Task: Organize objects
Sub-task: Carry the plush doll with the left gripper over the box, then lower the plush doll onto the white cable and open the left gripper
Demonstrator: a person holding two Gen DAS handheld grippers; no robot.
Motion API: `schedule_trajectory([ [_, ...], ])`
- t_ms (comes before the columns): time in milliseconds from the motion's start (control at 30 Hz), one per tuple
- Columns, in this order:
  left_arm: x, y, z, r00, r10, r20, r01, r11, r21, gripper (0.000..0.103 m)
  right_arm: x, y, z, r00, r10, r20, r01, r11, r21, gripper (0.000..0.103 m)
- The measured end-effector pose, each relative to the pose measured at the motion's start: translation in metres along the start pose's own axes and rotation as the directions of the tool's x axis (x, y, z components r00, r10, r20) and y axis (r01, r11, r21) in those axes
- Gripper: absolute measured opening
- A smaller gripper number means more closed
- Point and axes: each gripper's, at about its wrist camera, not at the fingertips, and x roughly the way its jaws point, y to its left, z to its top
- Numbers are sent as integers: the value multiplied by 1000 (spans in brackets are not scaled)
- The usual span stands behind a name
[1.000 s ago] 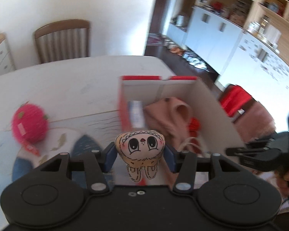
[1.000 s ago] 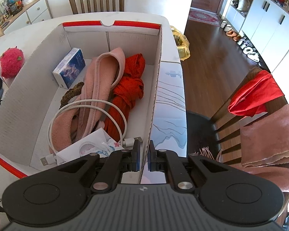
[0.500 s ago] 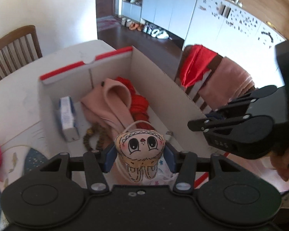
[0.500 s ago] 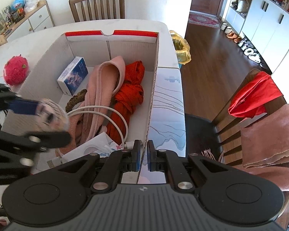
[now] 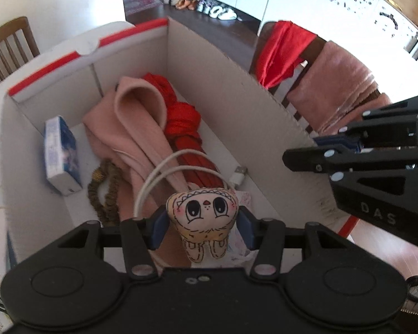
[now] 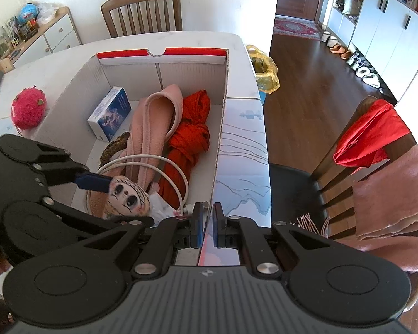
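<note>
Left gripper: closed on a small plush toy, its blue pads pressed against the toy's two sides; the drawn face with big eyes looks toward the camera.
Plush toy, place: held above the near end of the cardboard box, over the things lying inside — not resting on any of them as far as the right wrist view shows.
Right gripper: jaws nearly together with only a thin slit between the blue pads; it hangs at the box's near right corner, and whether the pads pinch the box wall there I cannot tell.
Box contents: a folded pink cloth down the middle, a red cloth touching it on the right, a white cable looped across both, a small blue-and-white carton leaning at the left wall, a brown bead string beside it.
Box: white corrugated walls with a red strip along the far rim.
Surface: a pale, marble-like table; a printed mat with thin line drawings lies just right of the box.
Outside the box: a fuzzy pink ball on the table to the left, near the box wall.
Room: a wooden chair at the far side of the table, a second chair on the right draped with red and pink fabric, dark wood floor, white cupboards — shoes lined along their foot.
</note>
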Motion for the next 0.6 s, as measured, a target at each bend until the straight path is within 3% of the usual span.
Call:
schedule_trajectory([
  [300,15,4,-2,999,-32,-42,31,999,-23,55,2,0,1,1000,3,-3,-3,1000,5,6],
  [600,2,6,-5,999,-43,4,43,999,-32,66,2,0,1,1000,1,-5,-1,1000,8,6],
])
